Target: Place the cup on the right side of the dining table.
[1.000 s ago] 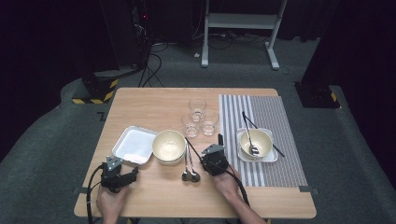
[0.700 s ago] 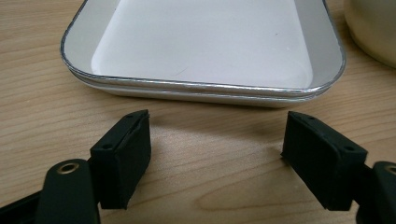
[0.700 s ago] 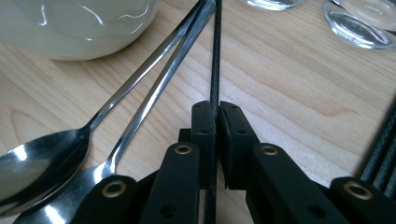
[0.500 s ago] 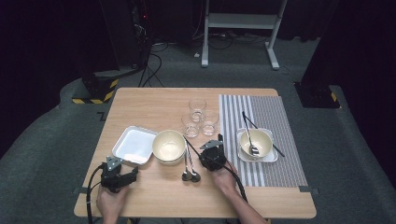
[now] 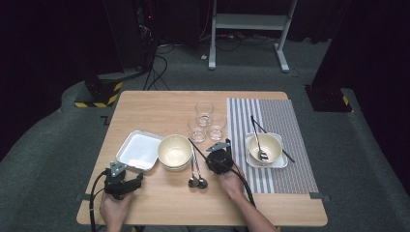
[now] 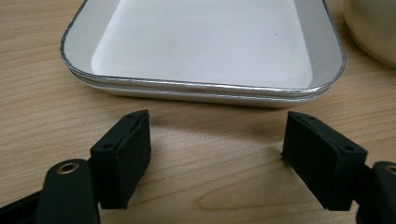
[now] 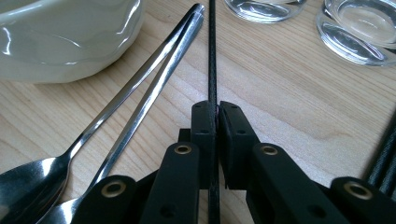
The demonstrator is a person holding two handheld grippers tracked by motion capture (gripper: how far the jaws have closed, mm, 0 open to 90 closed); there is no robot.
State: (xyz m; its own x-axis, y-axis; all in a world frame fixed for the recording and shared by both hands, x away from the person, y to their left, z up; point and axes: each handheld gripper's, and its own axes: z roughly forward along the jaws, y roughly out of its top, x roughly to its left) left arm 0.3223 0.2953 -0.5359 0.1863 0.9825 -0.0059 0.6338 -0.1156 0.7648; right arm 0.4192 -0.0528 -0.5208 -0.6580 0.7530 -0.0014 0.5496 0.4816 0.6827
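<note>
- High view: the right gripper sits near the middle of the tabletop, between the cream bowl and the striped placemat, closed on a thin black chopstick whose long axis slants from the gripper toward the far left, passing the bowl's right rim. Two spoons lie just left of the gripper, bowls toward the near edge. The left gripper rests near the near-left corner, well apart from the chopstick, so the right hand is plainly the nearer one.
- Left gripper view: its jaws stand wide apart with bare wood between them, holding nothing. The white tray lies straight ahead, its near rim just beyond the fingertips; it seems to be two trays stacked.
- Right gripper view: the jaws are pinched tight on the chopstick, which runs dead straight ahead along the gripper's own axis. The spoon handles angle in from the left and nearly meet its far end; the bowl is left of those, and glasses stand ahead to the right. My judgement: any lift must clear the handles on the left.
</note>
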